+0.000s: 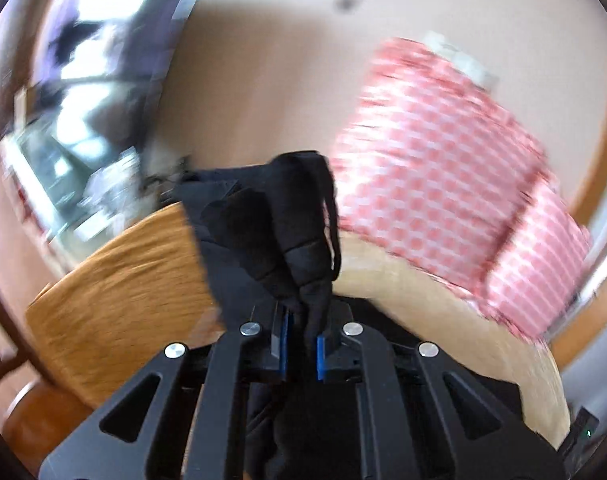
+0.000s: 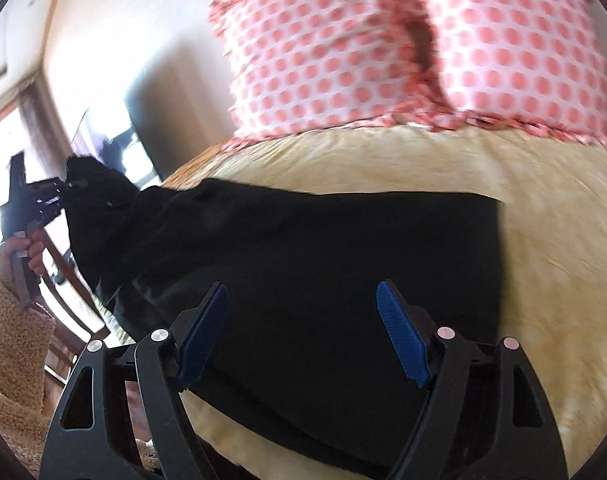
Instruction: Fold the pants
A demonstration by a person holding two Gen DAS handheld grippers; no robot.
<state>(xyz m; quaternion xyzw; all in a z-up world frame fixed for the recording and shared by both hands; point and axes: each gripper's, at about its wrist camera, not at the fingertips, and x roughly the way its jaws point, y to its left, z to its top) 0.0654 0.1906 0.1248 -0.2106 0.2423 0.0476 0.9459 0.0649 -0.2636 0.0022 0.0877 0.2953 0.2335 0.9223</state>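
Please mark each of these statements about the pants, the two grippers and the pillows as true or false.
1. The left gripper is shut on the pants. True.
2. The right gripper grips the pants. False: its fingers stand wide apart above the cloth, holding nothing.
3. The pants are black. True.
4. The pillows are plain blue. False: they are white with pink dots.
5. Most of the pants lie on a cream blanket, with one end lifted by the left gripper. True.
6. The pants lie on top of the pillows. False: they lie in front of them, apart.
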